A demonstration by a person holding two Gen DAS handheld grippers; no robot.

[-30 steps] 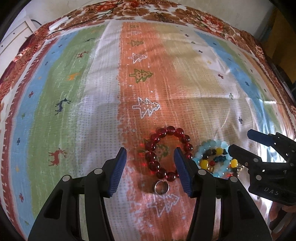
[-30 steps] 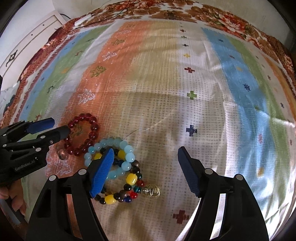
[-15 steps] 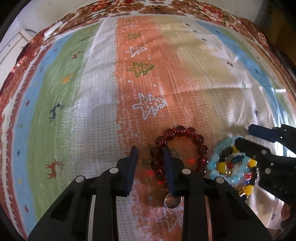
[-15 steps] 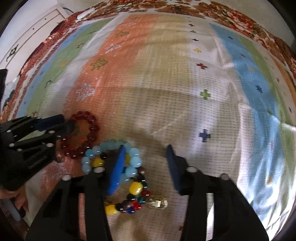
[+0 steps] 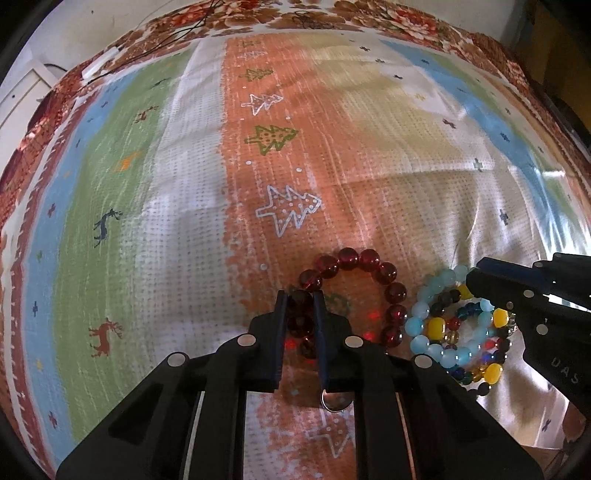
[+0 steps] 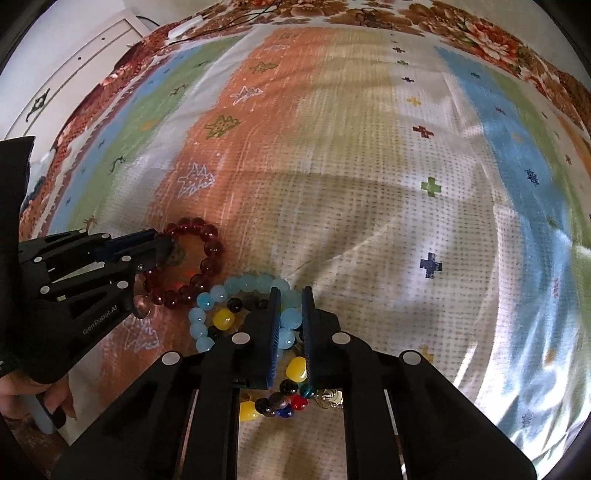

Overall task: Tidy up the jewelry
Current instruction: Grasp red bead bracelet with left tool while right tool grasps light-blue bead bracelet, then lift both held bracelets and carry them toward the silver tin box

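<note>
A dark red bead bracelet (image 5: 369, 258) lies on the striped cloth, and its left side sits between the closing jaws of my left gripper (image 5: 298, 295), whose pads press on the beads. To its right lies a light blue bead bracelet (image 6: 243, 284) on top of a multi-coloured bead bracelet (image 6: 223, 319) with a gold charm (image 6: 328, 397). My right gripper (image 6: 289, 291) is closing on the right side of the light blue bracelet, beads pinched between its pads. A small silver ring (image 5: 334, 402) rests just below the red bracelet, partly hidden by the left gripper.
The patterned cloth (image 5: 280, 140) spreads far ahead of both grippers. Dark cables (image 5: 166, 33) lie at its far left corner. A white cabinet (image 6: 55, 85) stands beyond the left edge. A person's hand (image 6: 22, 391) holds the left gripper.
Both grippers' jaws have narrowed from wide apart to tight, the left one onto the red bracelet's beads and the right one onto the light blue bracelet's beads. Neither hand has shifted much.
</note>
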